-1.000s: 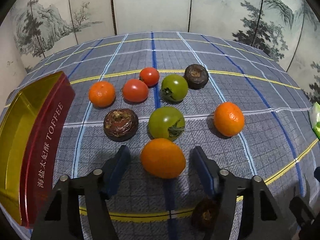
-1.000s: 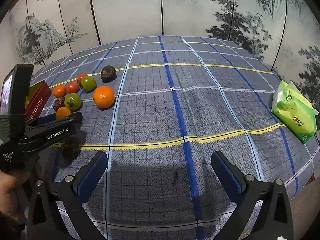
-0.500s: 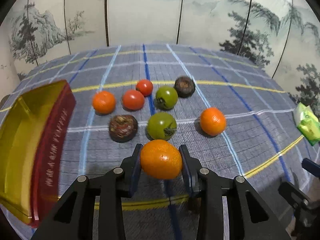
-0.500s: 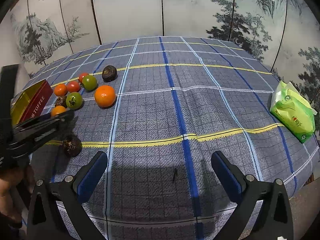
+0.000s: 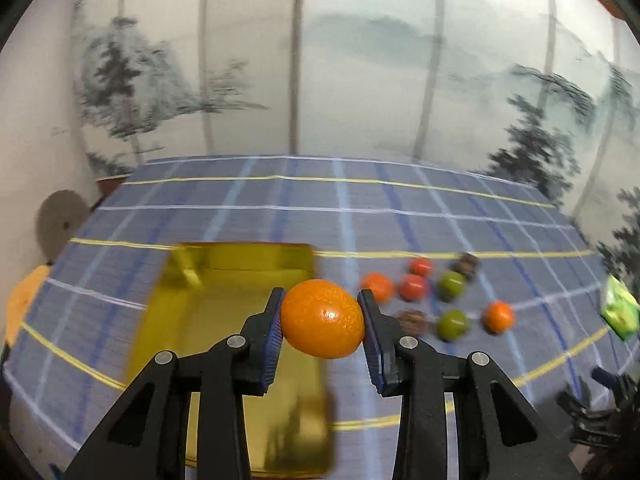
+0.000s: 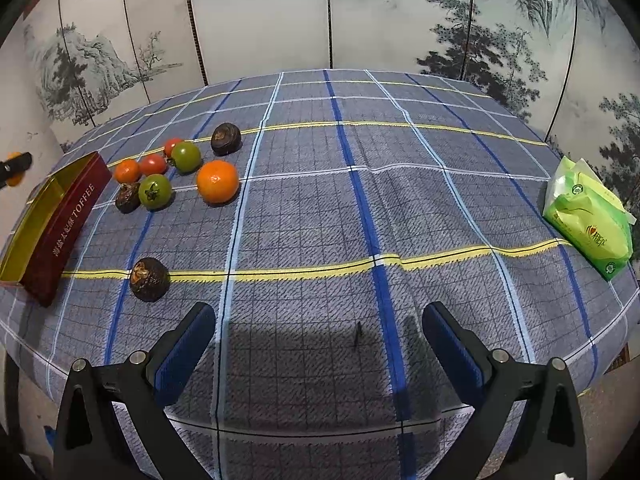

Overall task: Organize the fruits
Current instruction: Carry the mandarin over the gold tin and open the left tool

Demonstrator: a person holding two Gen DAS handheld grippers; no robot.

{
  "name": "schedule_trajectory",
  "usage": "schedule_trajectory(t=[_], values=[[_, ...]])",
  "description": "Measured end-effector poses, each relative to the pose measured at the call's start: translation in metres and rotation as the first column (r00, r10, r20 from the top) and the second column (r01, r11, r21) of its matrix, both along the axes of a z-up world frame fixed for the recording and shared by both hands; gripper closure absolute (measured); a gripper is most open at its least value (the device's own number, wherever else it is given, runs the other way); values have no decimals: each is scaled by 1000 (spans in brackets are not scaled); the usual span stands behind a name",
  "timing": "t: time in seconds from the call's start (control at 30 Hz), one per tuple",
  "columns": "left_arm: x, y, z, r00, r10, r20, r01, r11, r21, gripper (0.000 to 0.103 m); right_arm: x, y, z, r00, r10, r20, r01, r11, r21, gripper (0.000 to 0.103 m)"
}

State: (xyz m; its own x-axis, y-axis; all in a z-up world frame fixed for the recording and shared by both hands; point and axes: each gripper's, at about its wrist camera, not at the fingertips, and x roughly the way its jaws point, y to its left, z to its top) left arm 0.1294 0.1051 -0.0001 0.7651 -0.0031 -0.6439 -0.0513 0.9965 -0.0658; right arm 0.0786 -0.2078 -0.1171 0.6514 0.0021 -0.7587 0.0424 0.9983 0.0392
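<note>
My left gripper (image 5: 322, 330) is shut on an orange (image 5: 322, 319) and holds it in the air above the near right part of the gold toffee tin (image 5: 192, 320). The tin (image 6: 24, 236), red outside and gold inside, lies at the table's left edge. Several fruits remain on the checked cloth: an orange (image 6: 217, 181), two green tomatoes (image 6: 155, 191), red tomatoes (image 6: 153, 164), a small orange (image 6: 127, 171) and dark brown fruits (image 6: 226, 139), one (image 6: 149, 279) apart near the front. My right gripper (image 6: 318, 348) is open over bare cloth near the front edge.
A green packet of wipes (image 6: 588, 220) lies at the table's right edge. A painted folding screen (image 6: 320, 12) stands behind the table. The table's front edge (image 6: 320, 432) is close under the right gripper.
The left gripper closed on the nearest orange, lifted it and swung left, so the tin now lies under it. The right gripper stayed still.
</note>
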Motion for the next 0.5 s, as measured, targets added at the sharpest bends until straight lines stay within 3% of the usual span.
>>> schedule_trajectory(t=[0.13, 0.27, 0.5], values=[[15, 42, 2, 997, 67, -34, -67, 998, 18, 66, -3, 6, 1, 1000, 14, 3, -14, 1000, -16, 0], [35, 78, -10, 987, 126, -99, -132, 990, -57, 66, -6, 9, 3, 1000, 21, 5, -20, 999, -26, 0], [74, 94, -42, 962, 177, -207, -199, 976, -93, 66, -11, 20, 5, 999, 41, -2, -41, 998, -57, 0]])
